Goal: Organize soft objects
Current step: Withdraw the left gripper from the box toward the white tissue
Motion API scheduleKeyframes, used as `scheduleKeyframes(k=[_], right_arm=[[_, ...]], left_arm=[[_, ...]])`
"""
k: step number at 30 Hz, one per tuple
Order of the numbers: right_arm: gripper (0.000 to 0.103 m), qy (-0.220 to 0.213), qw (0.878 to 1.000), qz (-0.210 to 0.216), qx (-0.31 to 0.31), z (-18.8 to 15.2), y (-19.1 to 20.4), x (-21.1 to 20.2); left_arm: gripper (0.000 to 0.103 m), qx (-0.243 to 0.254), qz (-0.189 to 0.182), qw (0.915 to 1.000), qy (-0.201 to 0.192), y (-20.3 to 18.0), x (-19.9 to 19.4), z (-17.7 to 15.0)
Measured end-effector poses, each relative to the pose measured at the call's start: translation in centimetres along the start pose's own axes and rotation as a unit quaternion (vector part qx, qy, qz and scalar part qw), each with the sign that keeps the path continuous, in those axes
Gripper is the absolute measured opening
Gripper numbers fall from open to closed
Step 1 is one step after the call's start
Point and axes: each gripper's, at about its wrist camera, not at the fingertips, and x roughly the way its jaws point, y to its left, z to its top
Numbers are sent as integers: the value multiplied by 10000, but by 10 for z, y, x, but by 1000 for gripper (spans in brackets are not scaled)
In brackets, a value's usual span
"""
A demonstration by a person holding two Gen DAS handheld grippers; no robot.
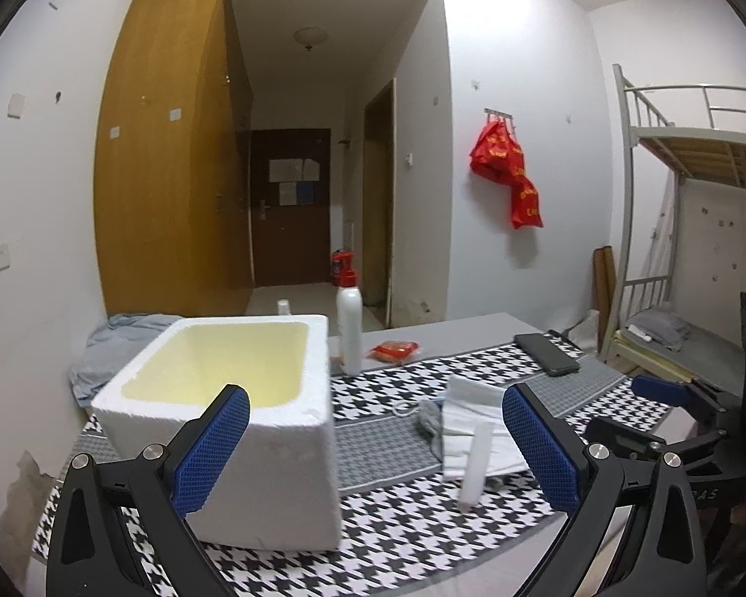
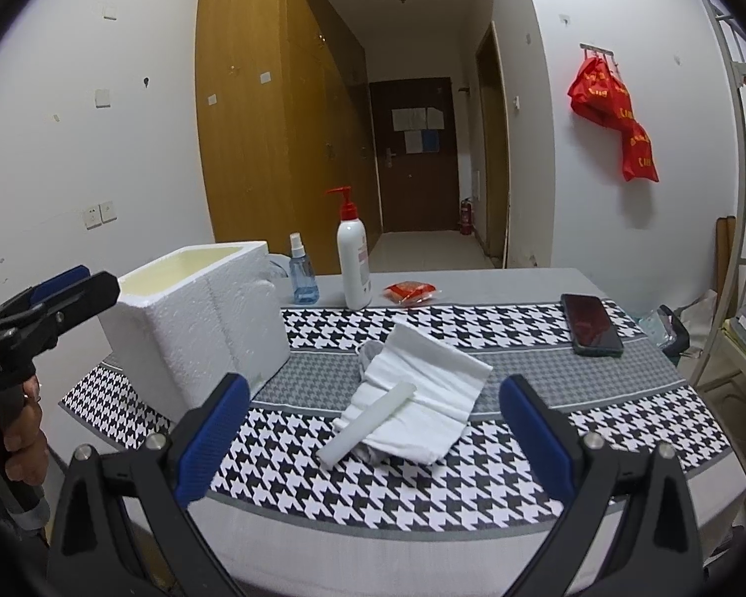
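We find a table under a houndstooth cloth, with a white foam box standing on its left part, open at the top and showing a pale yellow lining. Right of the box, at the middle of the cloth, lies a white towel, loosely folded over something grey; a white stick rests across its near edge.

We note the right gripper with its jaws spread wide and holding nothing: towel and stick sit between the two blue pads in that view, ahead of the tips and not touched. The left gripper is likewise spread and empty; the box fills the space at its left pad, while the towel and stick lie toward its right pad.

Behind the towel stand a pump bottle, a red packet and a phone.

Only the right view shows a blue spray bottle beside the box and the hand gripping the left tool. Only the left view looks into the box and shows a grey cloth heap behind it and a bunk bed.
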Motion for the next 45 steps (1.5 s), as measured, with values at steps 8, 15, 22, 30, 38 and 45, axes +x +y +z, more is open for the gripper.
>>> scheduleKeyframes(k=[8,15,22,30,38,45], right_arm=[[102,-28,10000,-29,-65,-10,2,-15],[102,-18,10000,-37,-68,-18,1,-25],[102,-35,9998,-149,-119,-26,1,-32],[102,-75,9997,-196,-88,-31,-1,-38],[102,-21,9991,-408,141,-33,-20,-35],[102,75,9983,-543,218,-34,-33,-28]], left_arm=[[102,7,-145,9998,114,-15,-4,-19],[102,49,-189,9997,160,-27,-10,-36],[102,78,-320,9993,183,-36,-13,-46],[102,21,-439,9986,302,-42,-7,-56],[102,-30,-383,9988,309,-41,-1,-57],[102,-20,-400,9980,483,-43,15,-58]])
